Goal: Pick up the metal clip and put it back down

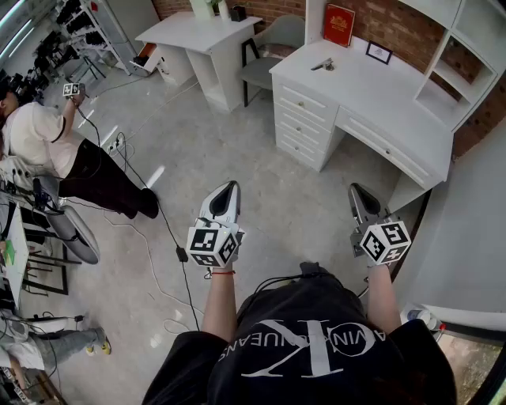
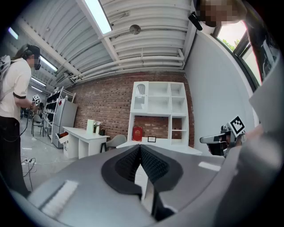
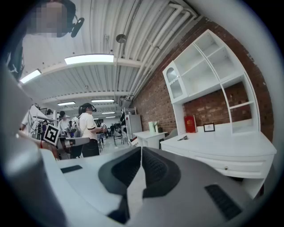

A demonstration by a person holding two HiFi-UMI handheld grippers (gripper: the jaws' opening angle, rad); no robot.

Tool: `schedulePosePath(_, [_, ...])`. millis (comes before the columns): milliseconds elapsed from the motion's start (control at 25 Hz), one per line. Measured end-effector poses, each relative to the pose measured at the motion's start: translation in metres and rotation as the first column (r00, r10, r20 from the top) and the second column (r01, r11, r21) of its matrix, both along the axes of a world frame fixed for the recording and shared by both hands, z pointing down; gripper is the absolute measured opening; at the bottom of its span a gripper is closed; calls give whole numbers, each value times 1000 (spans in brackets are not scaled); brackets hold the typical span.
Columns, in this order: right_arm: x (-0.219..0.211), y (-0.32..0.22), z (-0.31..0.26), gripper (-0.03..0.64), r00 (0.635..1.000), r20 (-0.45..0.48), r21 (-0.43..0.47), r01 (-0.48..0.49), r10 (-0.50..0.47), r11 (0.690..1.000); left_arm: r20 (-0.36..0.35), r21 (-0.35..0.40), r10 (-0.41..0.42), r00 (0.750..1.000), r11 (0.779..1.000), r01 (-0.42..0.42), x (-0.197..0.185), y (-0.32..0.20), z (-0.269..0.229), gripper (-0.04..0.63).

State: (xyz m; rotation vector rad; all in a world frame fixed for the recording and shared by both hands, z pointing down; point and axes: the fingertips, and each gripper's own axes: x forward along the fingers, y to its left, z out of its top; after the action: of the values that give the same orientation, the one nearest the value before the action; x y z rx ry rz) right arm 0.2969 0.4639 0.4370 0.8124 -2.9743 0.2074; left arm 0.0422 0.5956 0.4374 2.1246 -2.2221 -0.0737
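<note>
While both tools hang over open floor, the head view sets the left gripper [image 1: 230, 188] just below centre at 6 o'clock and the right gripper [image 1: 356, 190] at 4 o'clock. Each is pinched together with nothing in it. The clip [image 1: 322, 64] lies at 1 o'clock on the desk [image 1: 371, 91], well apart from both. A red book [image 1: 339, 24] stands beyond it at its 12 o'clock and a small frame [image 1: 379, 53] sits at its 3 o'clock. The desk drawers are all pushed in, so their contents are hidden.

From the left gripper view, its jaws meet at the tips and grip nothing. The shelf [image 2: 159, 106] stands at 12 o'clock. Its upper-left compartment holds a pale object [image 2: 140, 90] I cannot identify, and the other compartments show nothing I can make out.

From the right gripper view, the jaws are likewise pressed shut and bare, with the clip at 2 o'clock on the desktop.

The step in hand looks like the approach, which is not yet begun. It calls for walking up to the desk and parting one gripper's jaws before descending. The gripper should come in low across the clip's narrow side so the pads pinch metal rather than skid on the desktop.
</note>
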Motion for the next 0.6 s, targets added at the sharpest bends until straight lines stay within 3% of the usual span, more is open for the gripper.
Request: schedulePosePath(600, [2,-10,3,18,1000,-25,-17,-17,16,1000,-16,-12,13,1000,1000,-13,-6,-11,0,8])
